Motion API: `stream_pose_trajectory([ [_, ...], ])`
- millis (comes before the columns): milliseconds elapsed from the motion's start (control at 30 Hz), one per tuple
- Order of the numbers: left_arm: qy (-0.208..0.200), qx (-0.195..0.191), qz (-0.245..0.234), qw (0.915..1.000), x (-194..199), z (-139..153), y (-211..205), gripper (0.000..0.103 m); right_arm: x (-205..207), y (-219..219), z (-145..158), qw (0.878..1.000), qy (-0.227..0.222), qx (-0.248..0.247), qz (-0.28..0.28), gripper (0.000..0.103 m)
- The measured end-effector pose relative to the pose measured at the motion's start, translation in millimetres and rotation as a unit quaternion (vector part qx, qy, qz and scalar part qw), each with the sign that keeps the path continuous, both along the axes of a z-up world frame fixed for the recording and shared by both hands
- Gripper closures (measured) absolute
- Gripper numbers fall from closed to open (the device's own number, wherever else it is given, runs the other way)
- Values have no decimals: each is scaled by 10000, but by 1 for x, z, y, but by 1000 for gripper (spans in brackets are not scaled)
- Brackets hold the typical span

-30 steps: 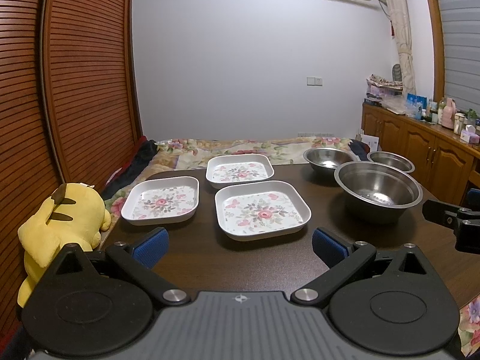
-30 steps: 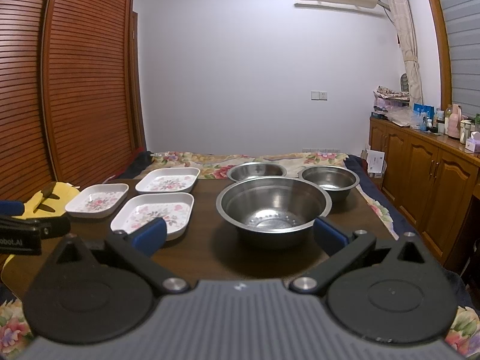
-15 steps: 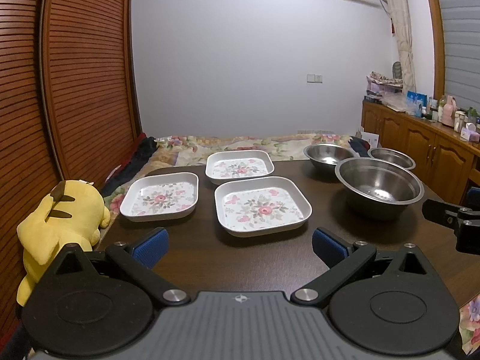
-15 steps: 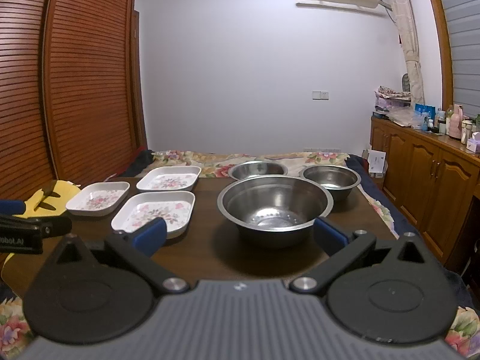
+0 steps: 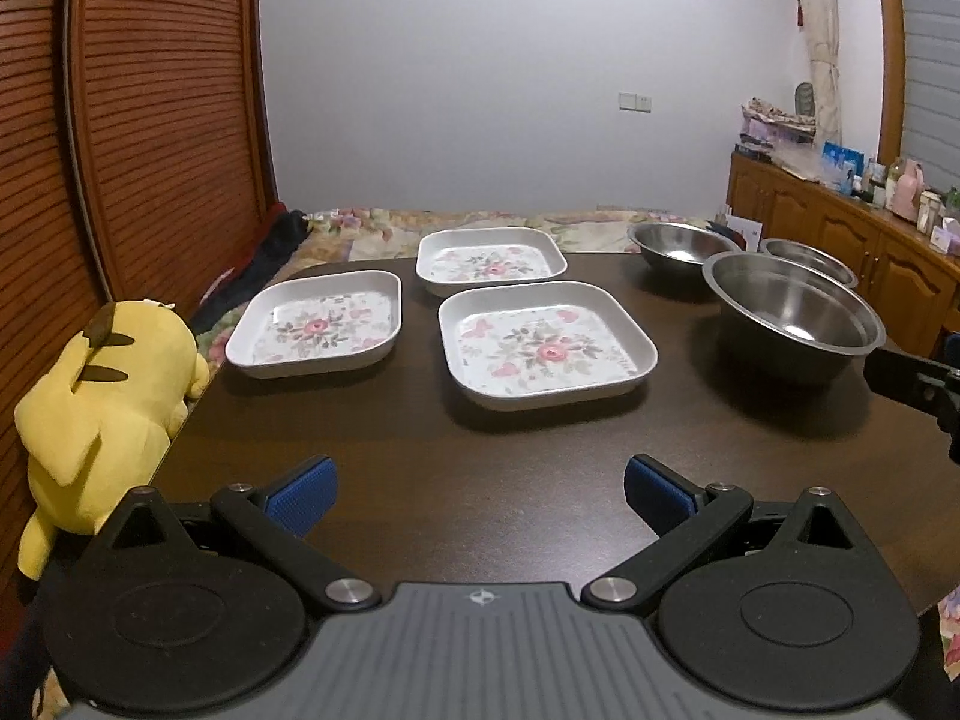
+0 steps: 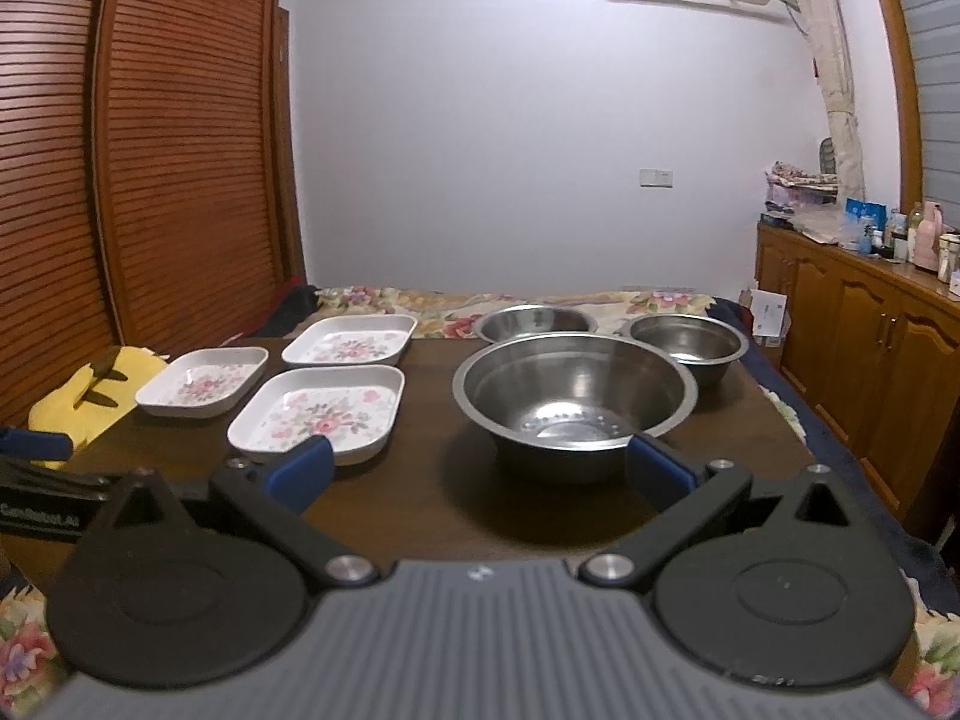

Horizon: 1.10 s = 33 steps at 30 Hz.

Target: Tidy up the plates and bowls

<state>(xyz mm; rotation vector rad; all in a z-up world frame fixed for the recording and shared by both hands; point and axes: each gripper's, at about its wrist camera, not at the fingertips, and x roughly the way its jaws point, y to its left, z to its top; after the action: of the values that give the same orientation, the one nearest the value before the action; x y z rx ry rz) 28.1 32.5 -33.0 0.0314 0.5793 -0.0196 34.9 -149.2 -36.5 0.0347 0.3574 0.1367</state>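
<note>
While both jaws stand wide apart and hold nothing, the left hand-held gripper [image 5: 477, 495] faces three flowered square plates [image 5: 543, 348] on the table [image 5: 480, 450], and the right hand-held gripper [image 6: 480, 471] faces the big steel bowl [image 6: 573, 396].

Glossy steel bowls [image 6: 574, 396]; smooth glossy flowered plates [image 5: 546, 347]; dark polished wood table [image 5: 480, 468]; plush yellow toy [image 5: 102, 402].
</note>
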Motion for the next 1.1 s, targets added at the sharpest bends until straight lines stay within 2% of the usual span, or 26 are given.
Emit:
stream_pose_trajectory([
  [167,14,-84,25,10000,14,3,11,0,9,12,1,9997,-26,-137,193,0],
  [567,-26,67,130,9999,44,13,38,0,39,49,13,9967,-112,-401,704,0],
  [867,-178,-49,175,9997,74,20,63,0,64,70,17,9944,-16,-493,931,0],
  [1000,-205,-206,12,9996,83,17,68,0,78,77,12,9932,125,-501,1039,0],
  [1100,-160,-330,-62,9993,90,14,70,6,85,81,7,9928,243,-430,1090,1],
])
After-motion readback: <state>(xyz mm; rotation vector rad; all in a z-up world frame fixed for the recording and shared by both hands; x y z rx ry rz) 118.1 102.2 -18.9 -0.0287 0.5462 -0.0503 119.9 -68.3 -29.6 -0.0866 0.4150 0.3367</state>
